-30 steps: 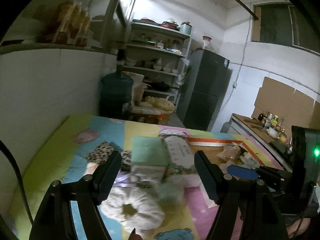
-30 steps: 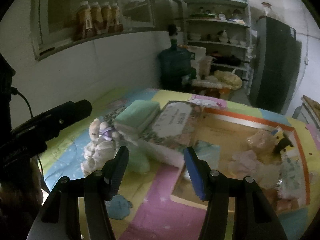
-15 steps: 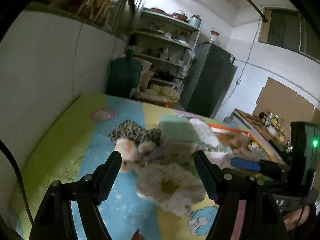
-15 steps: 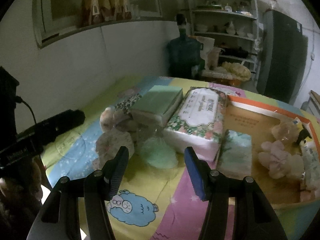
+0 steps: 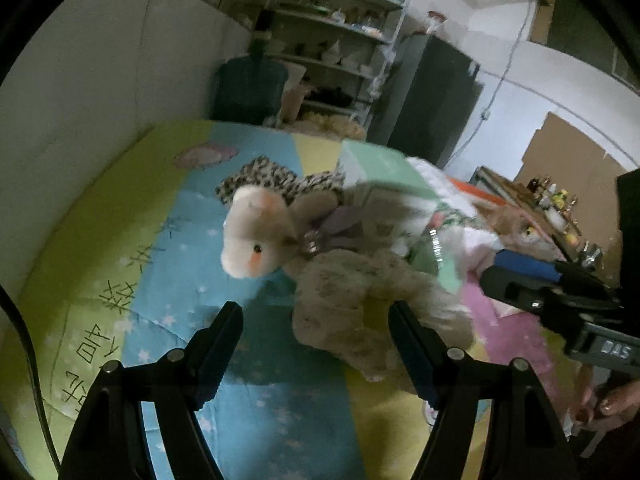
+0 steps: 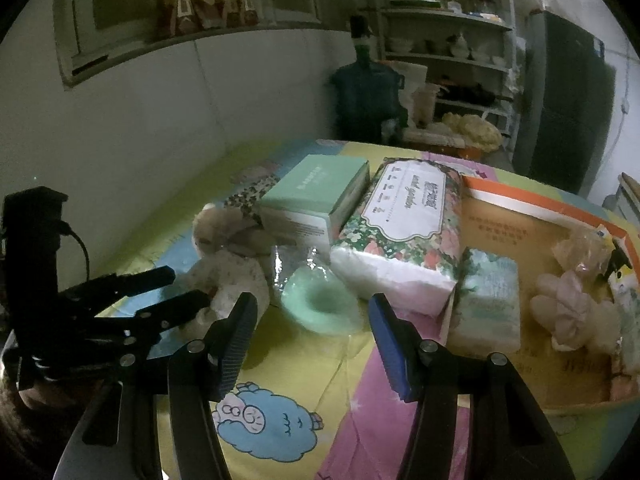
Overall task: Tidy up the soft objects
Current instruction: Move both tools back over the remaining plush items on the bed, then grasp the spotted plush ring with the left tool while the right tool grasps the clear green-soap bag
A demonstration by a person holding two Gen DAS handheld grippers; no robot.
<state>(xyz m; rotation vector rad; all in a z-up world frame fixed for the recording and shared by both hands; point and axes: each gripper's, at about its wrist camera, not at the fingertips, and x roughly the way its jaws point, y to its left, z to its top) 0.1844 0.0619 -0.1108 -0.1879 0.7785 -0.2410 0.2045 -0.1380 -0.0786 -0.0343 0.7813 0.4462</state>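
The left tool (image 5: 314,322) has dropped closer to the plush rabbit (image 5: 304,240), which now fills its view on the quilted counter (image 5: 120,240); its jaws stand wide with nothing between them. The right tool (image 6: 312,316), also open and empty, hangs just before the mint-green ring (image 6: 320,308). Both look set to grasp; the cardboard box (image 6: 560,240) waits at the right.

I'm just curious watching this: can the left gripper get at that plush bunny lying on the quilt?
Probably yes. The left gripper has its jaws open right in front of the plush bunny, with nothing between them.
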